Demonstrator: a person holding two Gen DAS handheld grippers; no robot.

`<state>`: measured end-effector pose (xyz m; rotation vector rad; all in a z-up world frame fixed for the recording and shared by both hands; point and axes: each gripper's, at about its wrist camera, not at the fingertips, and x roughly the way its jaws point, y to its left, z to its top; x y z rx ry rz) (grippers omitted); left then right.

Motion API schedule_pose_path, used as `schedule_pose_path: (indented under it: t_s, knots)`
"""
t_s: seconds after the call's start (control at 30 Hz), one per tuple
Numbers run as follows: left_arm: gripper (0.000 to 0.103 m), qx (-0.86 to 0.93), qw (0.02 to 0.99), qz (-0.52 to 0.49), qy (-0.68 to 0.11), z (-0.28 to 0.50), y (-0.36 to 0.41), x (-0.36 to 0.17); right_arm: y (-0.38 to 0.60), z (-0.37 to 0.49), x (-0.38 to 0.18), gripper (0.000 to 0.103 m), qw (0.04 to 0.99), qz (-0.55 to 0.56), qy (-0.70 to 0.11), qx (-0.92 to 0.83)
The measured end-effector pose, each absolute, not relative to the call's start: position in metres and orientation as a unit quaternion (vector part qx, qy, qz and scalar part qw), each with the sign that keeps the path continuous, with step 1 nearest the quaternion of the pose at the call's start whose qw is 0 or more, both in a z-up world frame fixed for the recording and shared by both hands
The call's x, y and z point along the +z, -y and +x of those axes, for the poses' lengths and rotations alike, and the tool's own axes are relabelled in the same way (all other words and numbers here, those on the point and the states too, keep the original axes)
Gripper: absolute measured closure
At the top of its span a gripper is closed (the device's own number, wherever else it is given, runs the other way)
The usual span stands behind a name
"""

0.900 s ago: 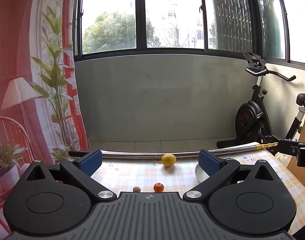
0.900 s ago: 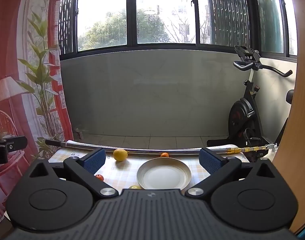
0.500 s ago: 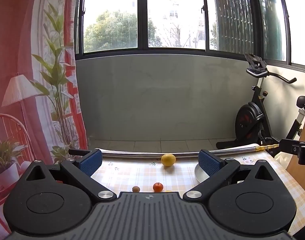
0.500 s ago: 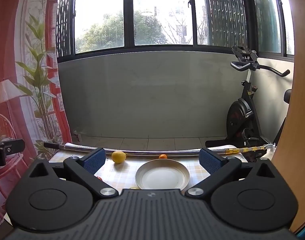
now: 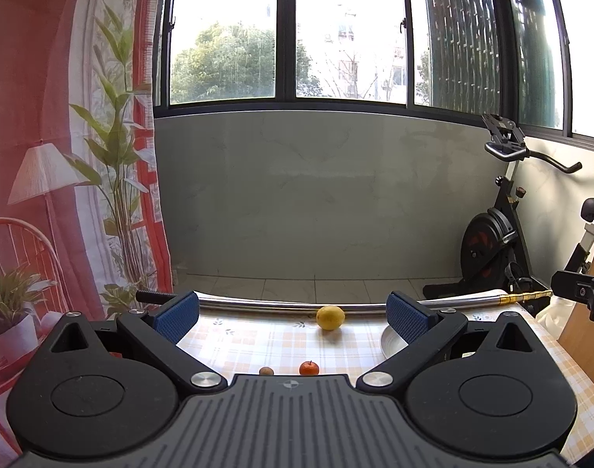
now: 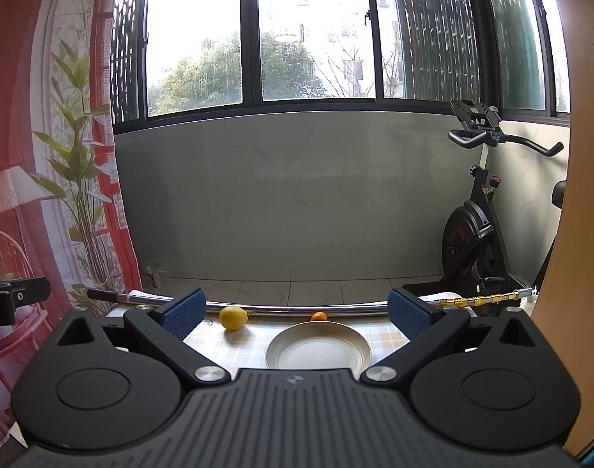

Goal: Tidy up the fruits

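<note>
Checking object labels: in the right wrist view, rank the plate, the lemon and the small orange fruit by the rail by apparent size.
1. Plate, clearly largest.
2. Lemon.
3. Small orange fruit, smallest; it sits about as far back as the lemon, so that ranking should hold.

Yellow lemon (image 6: 233, 317) and small orange (image 6: 319, 316) lie beside an empty round plate (image 6: 281, 345)

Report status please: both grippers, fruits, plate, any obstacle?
Left gripper and right gripper open, empty. Lemon, small orange on table; plate empty. Metal pole behind the fruit.
</note>
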<state>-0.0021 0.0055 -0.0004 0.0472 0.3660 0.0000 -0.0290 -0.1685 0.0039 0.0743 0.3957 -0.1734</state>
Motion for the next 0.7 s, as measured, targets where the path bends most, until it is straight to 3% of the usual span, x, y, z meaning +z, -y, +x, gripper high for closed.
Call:
schedule_pose_path:
  t_s: [0.7]
  knots:
    - [0.0, -0.004, 0.984, 0.027, -0.177, -0.0064, -0.004, -0.0011, 0.1674, -0.0302, 0.0036, 0.001, 0.977, 0.038, -0.194, -0.086]
